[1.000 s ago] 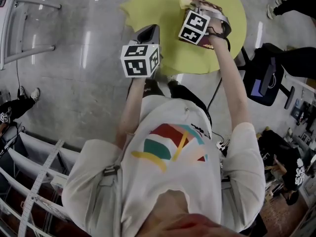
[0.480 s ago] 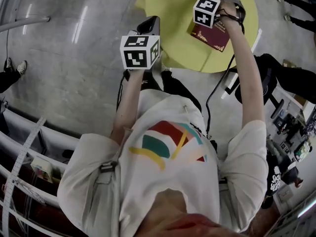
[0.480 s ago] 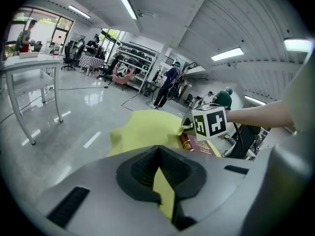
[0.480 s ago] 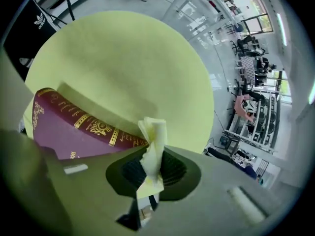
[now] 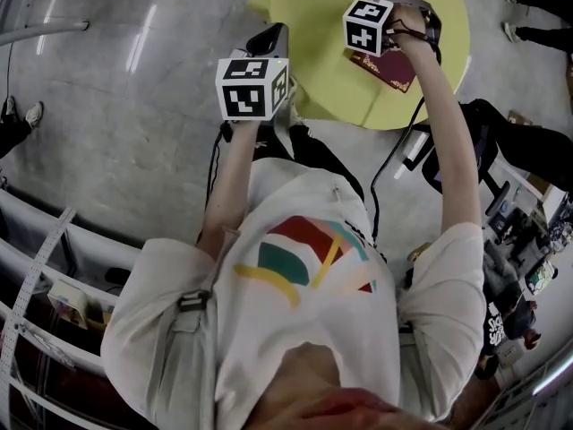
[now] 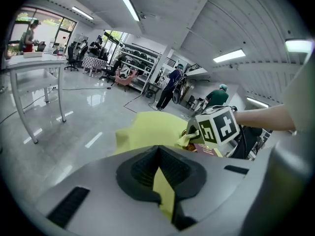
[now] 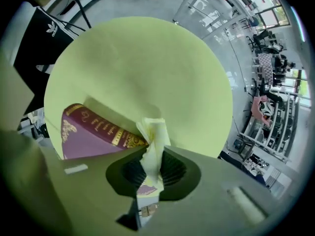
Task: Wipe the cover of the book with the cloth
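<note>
A maroon book [image 5: 388, 69] with gold print lies on the round yellow table [image 5: 313, 25], also seen as the book [image 7: 91, 132] in the right gripper view. My right gripper [image 7: 152, 154] is shut on a bunched pale yellow cloth [image 7: 153, 132], which hangs over the book's edge. Its marker cube [image 5: 368, 25] hides the jaws in the head view. My left gripper [image 6: 158, 151] is shut with nothing between its jaws. It hovers at the table's near left edge [image 5: 271, 38], apart from the book. From the left gripper view the cloth [image 6: 188, 139] shows beside the right cube.
A black chair [image 5: 483, 137] stands right of the table, and a cable [image 5: 389, 173] runs down from it. Metal rails [image 5: 54, 240] line the lower left. People's feet [image 5: 537, 7] are at the far right. A white table [image 6: 34, 65] and people stand farther off.
My right gripper has rolled and sunk with the cloth, so more of the book shows beside its cube. The left gripper has drifted a little towards the table's edge.
</note>
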Demonstrator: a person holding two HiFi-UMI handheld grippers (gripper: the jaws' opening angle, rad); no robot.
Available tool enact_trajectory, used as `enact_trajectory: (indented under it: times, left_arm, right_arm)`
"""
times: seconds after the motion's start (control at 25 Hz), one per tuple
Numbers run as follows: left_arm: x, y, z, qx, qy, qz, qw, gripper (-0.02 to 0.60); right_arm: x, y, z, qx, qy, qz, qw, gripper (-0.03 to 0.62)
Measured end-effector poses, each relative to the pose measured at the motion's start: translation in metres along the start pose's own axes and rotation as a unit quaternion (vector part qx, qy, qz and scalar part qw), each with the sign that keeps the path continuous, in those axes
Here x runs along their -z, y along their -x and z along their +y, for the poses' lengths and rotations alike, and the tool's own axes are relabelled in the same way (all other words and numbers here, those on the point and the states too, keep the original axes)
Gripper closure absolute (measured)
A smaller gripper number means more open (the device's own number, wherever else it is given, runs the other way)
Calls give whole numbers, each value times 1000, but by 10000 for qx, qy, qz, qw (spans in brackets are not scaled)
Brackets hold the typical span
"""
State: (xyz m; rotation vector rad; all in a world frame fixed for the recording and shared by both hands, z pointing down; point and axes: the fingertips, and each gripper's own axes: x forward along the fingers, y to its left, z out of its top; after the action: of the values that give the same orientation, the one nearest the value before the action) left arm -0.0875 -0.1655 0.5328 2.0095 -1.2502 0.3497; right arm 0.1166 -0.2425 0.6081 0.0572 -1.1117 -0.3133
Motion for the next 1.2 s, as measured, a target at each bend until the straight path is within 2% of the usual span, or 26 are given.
enact_trajectory:
  times: [0.32,0.72,1.0,1.2]
  left_arm:
    - [-11,12,6,-98,11,-167,9998,567]
    - [-18,23,8,-145,23,-309,9994,566]
    - [-17,23,-1,-53,-23,-318,9995,566]
    - [-20,21,-9,23,-105,-342,9994,567]
  right_arm:
    - [-31,36,61,-224,-46,-384,9990,565]
    - [-59,70,127,-33,-236,-671,9975,565]
    - [-65,79,152,27,-302,-741,9968,565]
    - [-63,80,154,70,-398,-805,9959,565]
